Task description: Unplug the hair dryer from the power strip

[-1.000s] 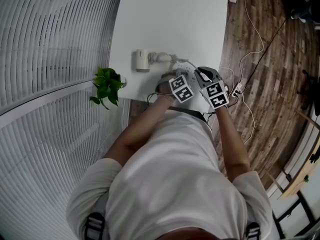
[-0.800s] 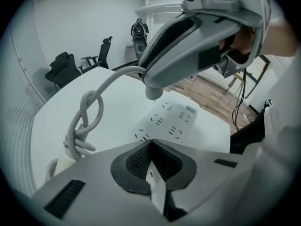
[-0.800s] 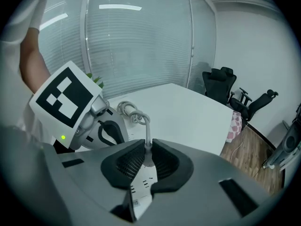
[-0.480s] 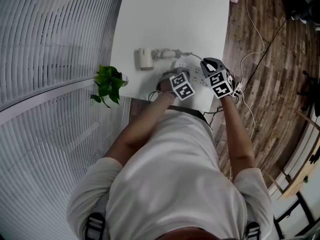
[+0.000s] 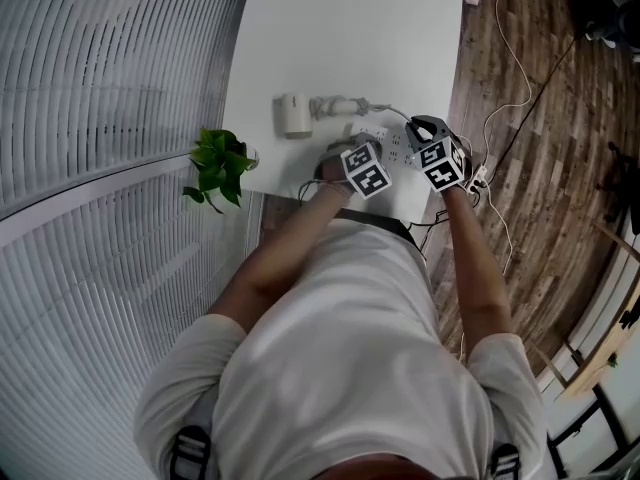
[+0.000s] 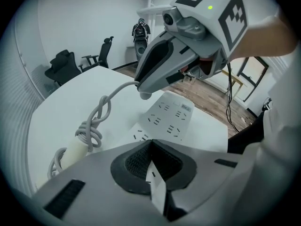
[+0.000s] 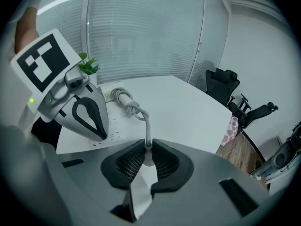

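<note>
The white power strip [image 6: 167, 119] lies on the white table [image 5: 340, 38], and every socket that shows is empty. My left gripper [image 6: 149, 145] is shut with nothing between its pads, its tip down at the strip's near end. My right gripper [image 7: 148, 147] is shut on the grey plug [image 6: 143, 94] and holds it just above the table beside the strip. From the plug the grey cord [image 7: 134, 109] runs through a knot to the cream hair dryer [image 5: 293, 115], which lies further left on the table.
A potted plant [image 5: 215, 168] stands at the table's left edge, next to a wall of blinds. Loose cables [image 5: 500, 118] trail over the wood floor on the right. Black office chairs [image 7: 225, 86] stand beyond the table's far side.
My right gripper has carried the plug further over the table, away from the person, and has sunk lower. The left gripper has stayed on the strip.
</note>
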A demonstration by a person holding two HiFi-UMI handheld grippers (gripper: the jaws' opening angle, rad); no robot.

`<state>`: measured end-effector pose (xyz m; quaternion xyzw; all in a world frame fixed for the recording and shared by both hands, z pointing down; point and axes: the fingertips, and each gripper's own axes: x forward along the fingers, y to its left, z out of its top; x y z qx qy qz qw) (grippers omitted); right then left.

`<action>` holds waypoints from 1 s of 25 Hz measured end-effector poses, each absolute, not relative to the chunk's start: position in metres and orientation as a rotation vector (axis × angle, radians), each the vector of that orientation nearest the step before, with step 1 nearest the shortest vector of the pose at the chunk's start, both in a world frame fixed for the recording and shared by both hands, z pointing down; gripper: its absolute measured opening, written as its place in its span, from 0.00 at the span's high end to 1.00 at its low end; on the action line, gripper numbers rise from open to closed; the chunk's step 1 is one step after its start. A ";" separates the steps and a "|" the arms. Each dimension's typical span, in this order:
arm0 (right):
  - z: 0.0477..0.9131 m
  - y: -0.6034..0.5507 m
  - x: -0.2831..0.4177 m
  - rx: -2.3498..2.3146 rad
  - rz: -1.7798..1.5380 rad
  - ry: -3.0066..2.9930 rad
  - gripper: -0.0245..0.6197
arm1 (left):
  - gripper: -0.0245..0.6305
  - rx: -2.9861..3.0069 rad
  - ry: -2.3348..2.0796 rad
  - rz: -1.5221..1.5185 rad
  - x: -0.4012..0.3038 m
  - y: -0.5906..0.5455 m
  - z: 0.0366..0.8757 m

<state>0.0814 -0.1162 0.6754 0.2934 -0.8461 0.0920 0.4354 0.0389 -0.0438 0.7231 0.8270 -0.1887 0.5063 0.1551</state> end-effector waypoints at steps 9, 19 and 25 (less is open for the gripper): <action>0.698 -0.116 0.091 0.714 0.229 -2.069 0.86 | 0.91 2.372 -0.542 1.458 0.042 -0.044 0.719; 0.691 -0.117 0.092 0.798 0.266 -2.123 0.84 | 0.91 2.448 -0.542 1.423 0.038 -0.045 0.714; 0.648 -0.118 0.098 0.929 0.324 -2.206 0.83 | 0.91 2.480 -0.659 1.144 0.035 -0.055 0.672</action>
